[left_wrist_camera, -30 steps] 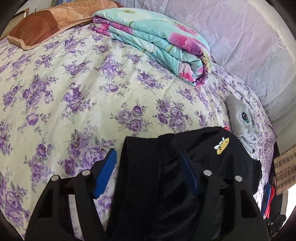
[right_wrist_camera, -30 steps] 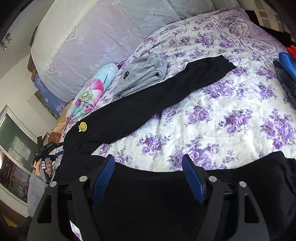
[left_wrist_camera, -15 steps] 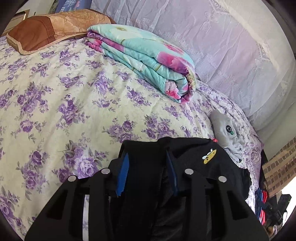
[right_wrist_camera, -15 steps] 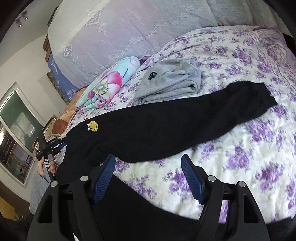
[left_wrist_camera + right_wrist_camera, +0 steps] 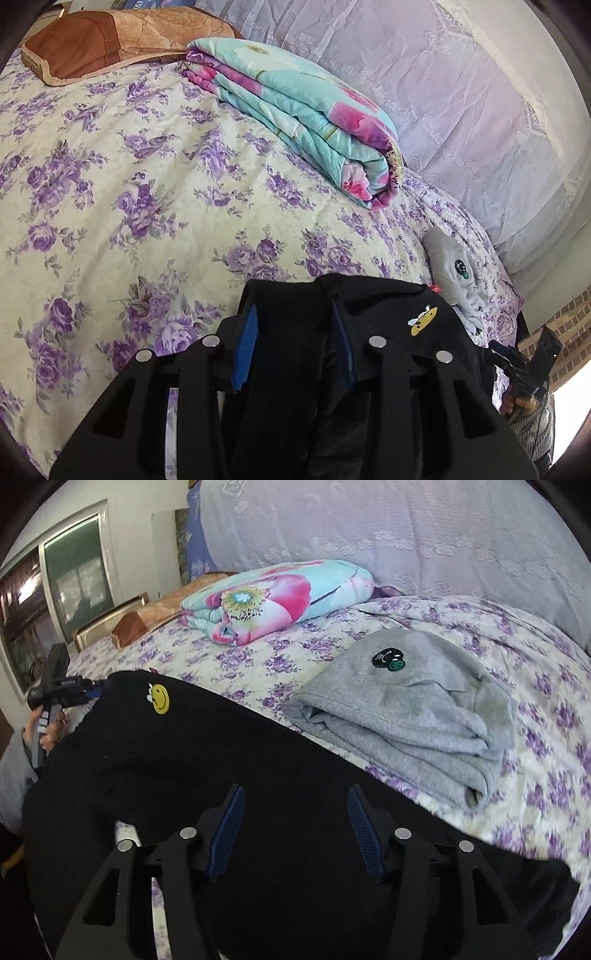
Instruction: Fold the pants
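At six o'clock in both wrist views lie the pants (image 5: 177, 760), black, spread along the near edge of the bed (image 5: 110, 184), with the yellow smiley patch (image 5: 160, 698) toward the waist end.

My left gripper (image 5: 293, 343) has narrowed onto the waistband, which fills the space between its blue pads (image 5: 243, 345); I judge it holds the cloth, though black on black hides just how much is caught. My right gripper (image 5: 295, 827) has just been closing, yet its jaws stand half wide over the leg, pads clear of the cloth on both sides, nothing pinched.

Risks as I see them:
- If the right jaws close flat on the spread leg, they may slide off, or catch only the top layer, and the fold would drag crooked.
- If the left grip holds only a thin lip of waistband, a lift could pull it free.
- At two o'clock from my right jaws the folded grey garment (image 5: 413, 716) lies just beside the leg; a sweep that way could snag and undo it.
- The quilt (image 5: 303, 110) at twelve o'clock is well apart, no worry.
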Demonstrator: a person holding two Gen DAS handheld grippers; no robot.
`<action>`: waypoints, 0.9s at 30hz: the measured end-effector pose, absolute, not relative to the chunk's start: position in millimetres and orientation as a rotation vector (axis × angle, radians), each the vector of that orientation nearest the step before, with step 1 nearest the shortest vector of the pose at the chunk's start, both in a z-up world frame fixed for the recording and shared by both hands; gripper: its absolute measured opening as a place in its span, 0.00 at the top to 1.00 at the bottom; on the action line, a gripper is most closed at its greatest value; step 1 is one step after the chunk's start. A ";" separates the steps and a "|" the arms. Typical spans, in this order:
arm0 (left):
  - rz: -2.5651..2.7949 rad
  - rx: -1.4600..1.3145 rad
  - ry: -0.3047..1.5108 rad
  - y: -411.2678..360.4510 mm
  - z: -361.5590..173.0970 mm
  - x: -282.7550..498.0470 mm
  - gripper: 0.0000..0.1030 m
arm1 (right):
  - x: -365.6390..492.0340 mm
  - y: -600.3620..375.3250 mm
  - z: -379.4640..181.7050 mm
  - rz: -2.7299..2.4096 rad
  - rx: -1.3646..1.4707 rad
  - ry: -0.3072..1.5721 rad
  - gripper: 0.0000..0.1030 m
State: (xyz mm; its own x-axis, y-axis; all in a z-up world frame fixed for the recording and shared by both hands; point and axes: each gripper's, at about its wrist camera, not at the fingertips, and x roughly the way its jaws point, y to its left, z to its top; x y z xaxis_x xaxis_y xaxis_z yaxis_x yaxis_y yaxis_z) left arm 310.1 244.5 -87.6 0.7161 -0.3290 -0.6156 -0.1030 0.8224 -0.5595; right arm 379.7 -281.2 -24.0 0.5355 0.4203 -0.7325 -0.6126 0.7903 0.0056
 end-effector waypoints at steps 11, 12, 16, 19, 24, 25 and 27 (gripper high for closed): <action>-0.159 -0.655 0.790 250.6 -96.4 315.5 0.65 | 445.1 -278.0 -54.6 0.730 -0.368 0.880 0.59; -0.159 -0.655 0.790 250.6 -96.4 315.5 0.65 | 446.2 -278.2 -58.1 0.742 -0.371 0.891 0.61; -0.165 -0.664 0.797 251.3 -98.0 317.5 0.65 | 445.9 -277.9 -69.0 0.762 -0.381 0.894 0.74; -0.168 -0.672 0.798 252.1 -99.1 319.1 0.64 | 444.1 -282.4 -66.9 0.746 -0.344 0.874 0.93; -0.170 -0.653 0.773 250.2 -94.0 316.0 0.65 | 420.2 -278.2 -48.8 0.693 -0.374 0.799 0.97; -0.171 -0.652 0.765 250.2 -92.5 315.0 0.65 | 414.8 -278.0 -42.4 0.682 -0.370 0.788 0.97; -0.173 -0.656 0.755 250.9 -90.4 314.0 0.65 | 402.3 -277.4 -29.0 0.655 -0.371 0.767 0.97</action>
